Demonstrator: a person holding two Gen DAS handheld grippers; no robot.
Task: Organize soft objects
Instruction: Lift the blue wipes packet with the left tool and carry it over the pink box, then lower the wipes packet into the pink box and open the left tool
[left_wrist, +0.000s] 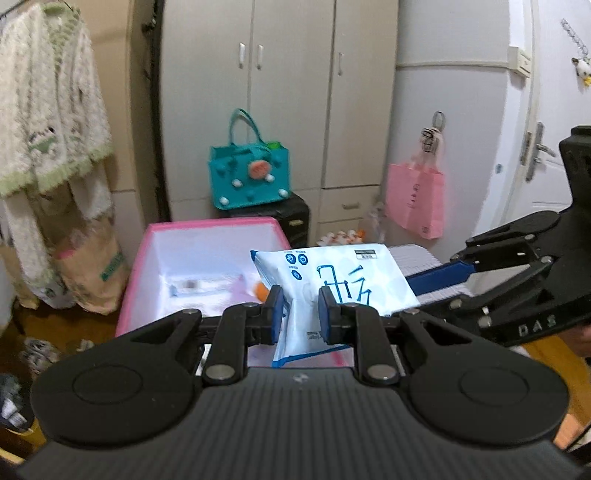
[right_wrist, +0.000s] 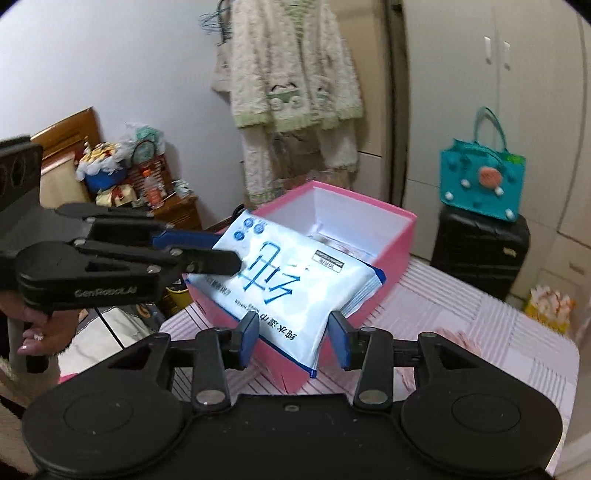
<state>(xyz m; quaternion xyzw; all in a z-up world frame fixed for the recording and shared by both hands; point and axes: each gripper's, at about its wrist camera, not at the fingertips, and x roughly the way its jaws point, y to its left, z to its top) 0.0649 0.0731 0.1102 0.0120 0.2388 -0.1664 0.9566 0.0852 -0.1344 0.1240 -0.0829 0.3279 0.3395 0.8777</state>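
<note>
1. The soft white-and-blue plastic pack of tissues with large blue characters is the largest thing in play; it hangs tilted in the air over the near rim of the open pink cardboard box with a white inside, touching neither the box floor nor the tabletop, which is covered in a pink-and-white striped cloth.
2. That box stands on the tabletop; small items lie in its bottom, too blurred to name.
3. The left hand-held gripper is clamped on one edge of the pack, its blue pads pinching the wrapper into a fold.
4. The right hand-held gripper has its fingers apart on either side of the pack's near corner; its pads do not press on the wrapper.
5. A person's hand grips the left tool's handle at the left edge of the right wrist view.
</note>
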